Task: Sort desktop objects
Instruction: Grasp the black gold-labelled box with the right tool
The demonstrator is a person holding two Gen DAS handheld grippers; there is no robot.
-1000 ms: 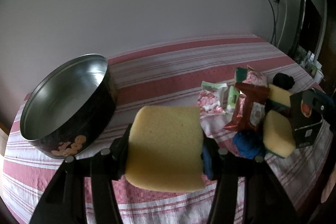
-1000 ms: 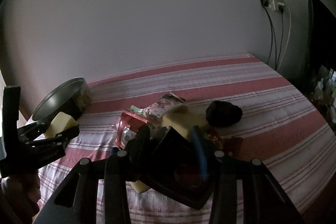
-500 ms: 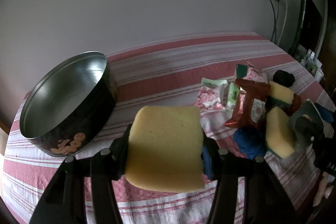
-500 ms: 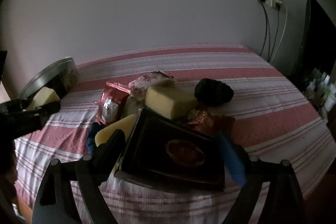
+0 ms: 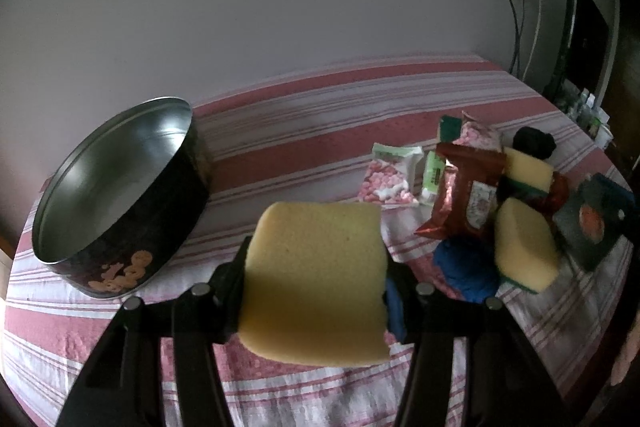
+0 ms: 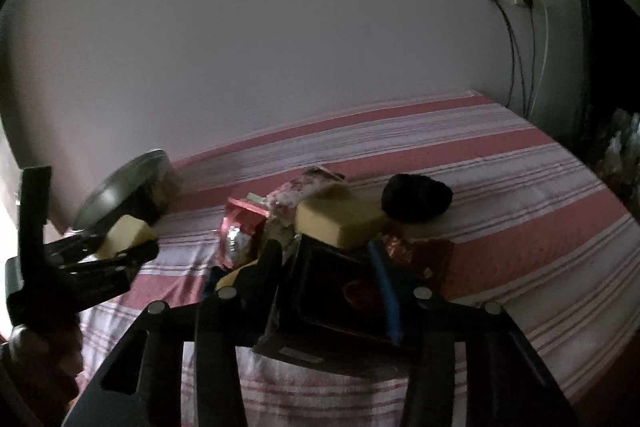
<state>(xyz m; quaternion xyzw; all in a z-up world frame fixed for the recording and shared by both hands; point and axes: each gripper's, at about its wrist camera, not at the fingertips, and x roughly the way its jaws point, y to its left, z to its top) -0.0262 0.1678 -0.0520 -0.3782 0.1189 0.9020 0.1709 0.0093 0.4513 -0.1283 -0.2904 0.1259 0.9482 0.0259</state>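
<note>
the left gripper point(image 5: 316, 279) is clamped on a yellow sponge point(image 5: 316, 279), both fingers pressed into its sides, the sponge held above the striped cloth point(image 5: 320, 115). the tin point(image 5: 116, 195) stands at ten o'clock from the sponge, open side up and bare inside, near but apart from it. at two to three o'clock lies the pile: a pink candy bag point(image 5: 390, 177), a red foil pack point(image 5: 466, 191), a blue yarn ball point(image 5: 466, 269), two more sponges point(image 5: 524, 247), and a black ball point(image 5: 534, 143) at the far end.

the right gripper point(image 6: 332, 291) is closed on a dark box point(image 6: 340, 299), its fingers against the box's two sides, the box tilted with its near edge low over the cloth. just behind it, at twelve o'clock, sit a sponge and the black ball; the foil pack is at eleven. at nine o'clock in the right view the left gripper shows with its sponge, the tin beyond.
</note>
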